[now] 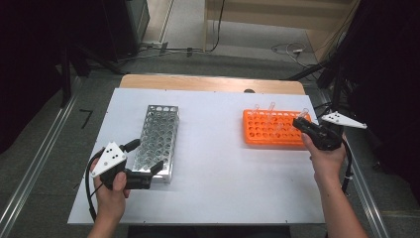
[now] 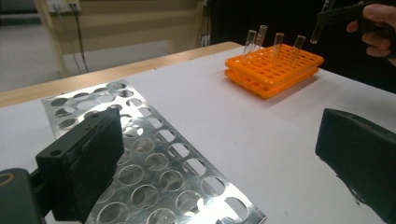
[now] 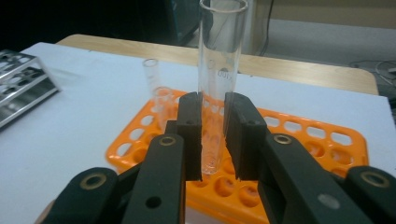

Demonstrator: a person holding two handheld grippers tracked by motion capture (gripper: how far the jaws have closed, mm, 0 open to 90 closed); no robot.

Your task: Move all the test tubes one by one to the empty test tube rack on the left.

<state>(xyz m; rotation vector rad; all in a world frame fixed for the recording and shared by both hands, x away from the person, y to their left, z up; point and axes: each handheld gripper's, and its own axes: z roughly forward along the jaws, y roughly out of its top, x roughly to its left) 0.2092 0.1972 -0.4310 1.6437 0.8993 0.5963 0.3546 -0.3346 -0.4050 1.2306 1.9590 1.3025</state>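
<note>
Bright even overhead light, dark surroundings, slight blur

A white table (image 1: 218, 163) carries a silver metal rack (image 1: 158, 139) on the left and an orange tube rack (image 1: 270, 130) on the right, well apart. The left gripper (image 1: 148, 174) sits at the metal rack's near end. The right gripper (image 1: 300, 123) hovers at the orange rack's right edge, where clear tubes (image 1: 271, 106) stand upright.

Open white table (image 1: 218, 163) lies between the metal rack (image 1: 159, 139) and orange rack (image 1: 270, 129), offering free passage. Upright glass tubes (image 2: 261, 35) in the orange rack obstruct low approaches over it.
</note>
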